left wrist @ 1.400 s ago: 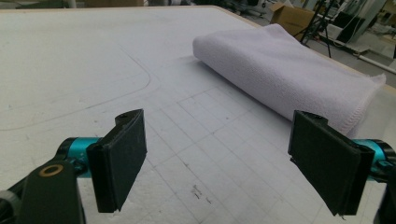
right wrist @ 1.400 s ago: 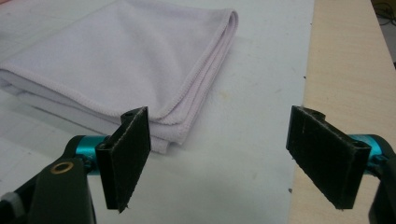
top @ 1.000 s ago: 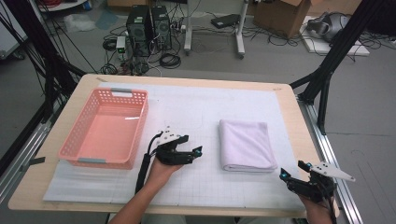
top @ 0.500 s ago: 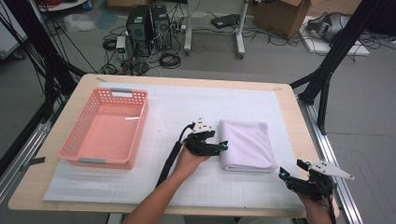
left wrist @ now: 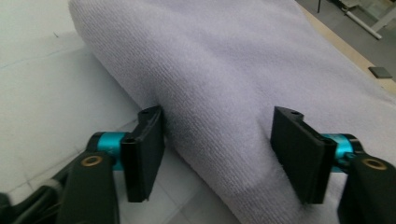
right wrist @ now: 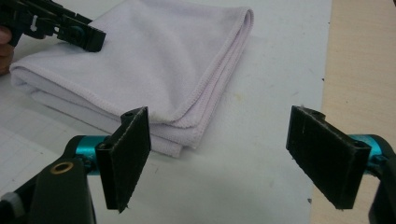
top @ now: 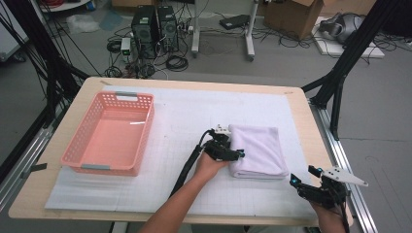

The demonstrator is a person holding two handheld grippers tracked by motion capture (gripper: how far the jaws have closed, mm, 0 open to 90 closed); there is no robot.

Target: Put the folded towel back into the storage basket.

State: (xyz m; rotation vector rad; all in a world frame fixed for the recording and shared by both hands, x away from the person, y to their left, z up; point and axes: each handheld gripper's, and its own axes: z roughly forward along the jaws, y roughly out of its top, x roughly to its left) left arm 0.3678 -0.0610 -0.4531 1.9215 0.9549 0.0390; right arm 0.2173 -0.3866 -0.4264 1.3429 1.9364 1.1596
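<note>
Since the earlier frames your left gripper (top: 237,154) has crossed from mid-surface, near the basket (top: 110,133), over to the left edge of the folded towel (top: 257,150), and its jaws have just been closing w/ the towel's edge between them. Your right gripper (top: 301,178) hasn't shifted; towel and basket lie where they did.

High view: towel sits folded on the white mat (top: 184,121), right of centre on the surface (top: 301,116), well apart from the pink basket at the left. Your left hand (top: 210,165) comes in from the bottom, gripper tip at the towel's near-left edge. Right gripper rests at the near-right corner of the surface, apart from the towel, just beyond its near-right corner.

Left gripper view: towel (left wrist: 224,79) bulks up btwn the two black jaws. Left-hand jaw sits against the towel's folded side, down by the mat; right-hand jaw lies on top of the cloth. Fabric looks dented at both, but can't tell if the pads press firmly yet: jaws partly closed around the edge, not a sure grip.

Right gripper view: jaws stand wide open w/ nothing btwn them but bare mat (right wrist: 261,140). Towel (right wrist: 154,60) lies ahead and to the left, its stitched corner just past the left-hand jaw. Your other gripper (right wrist: 93,39) shows at top left, tip on the towel's far edge.
</note>
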